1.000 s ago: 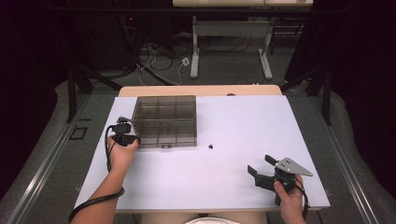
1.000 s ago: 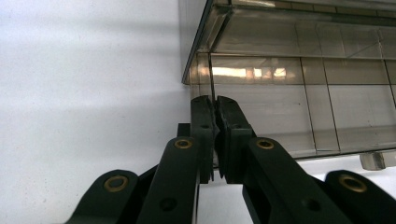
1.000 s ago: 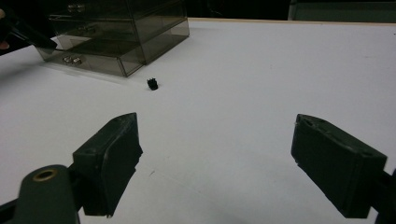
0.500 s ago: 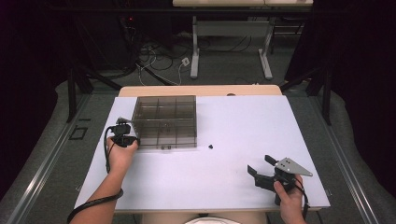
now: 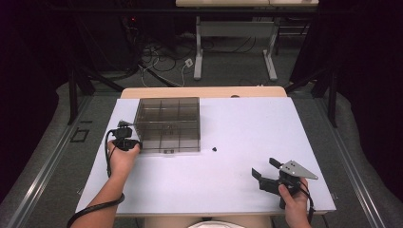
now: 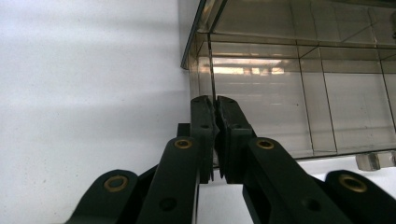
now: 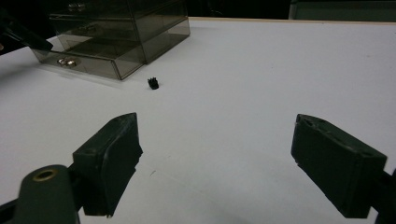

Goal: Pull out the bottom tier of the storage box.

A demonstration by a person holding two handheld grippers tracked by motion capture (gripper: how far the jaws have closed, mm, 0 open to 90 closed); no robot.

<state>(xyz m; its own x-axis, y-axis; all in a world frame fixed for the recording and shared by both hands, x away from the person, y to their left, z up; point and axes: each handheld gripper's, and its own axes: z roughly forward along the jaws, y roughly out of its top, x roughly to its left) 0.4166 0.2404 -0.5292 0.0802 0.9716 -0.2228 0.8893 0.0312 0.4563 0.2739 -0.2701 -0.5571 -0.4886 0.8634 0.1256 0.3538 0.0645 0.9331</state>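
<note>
Landmark: white table top (image 5: 237, 137)
Wooden strip (image 5: 204, 92): along the far edge of the table top
White desk frame (image 5: 235, 47): on the floor well beyond the table top
Cables (image 5: 161, 57): on the floor beyond its far left corner
Grey floor rail (image 5: 43, 166): left of the table top

A smoke-grey, see-through compartment box (image 5: 167, 124) is seen near the white counter's (image 5: 247, 128) far left corner. A small black piece (image 5: 215, 148) is seen near the counter's middle. Both grippers, left (image 6: 215, 135) and right (image 5: 266, 173), are coloured black, with brass-coloured rivets.
</note>
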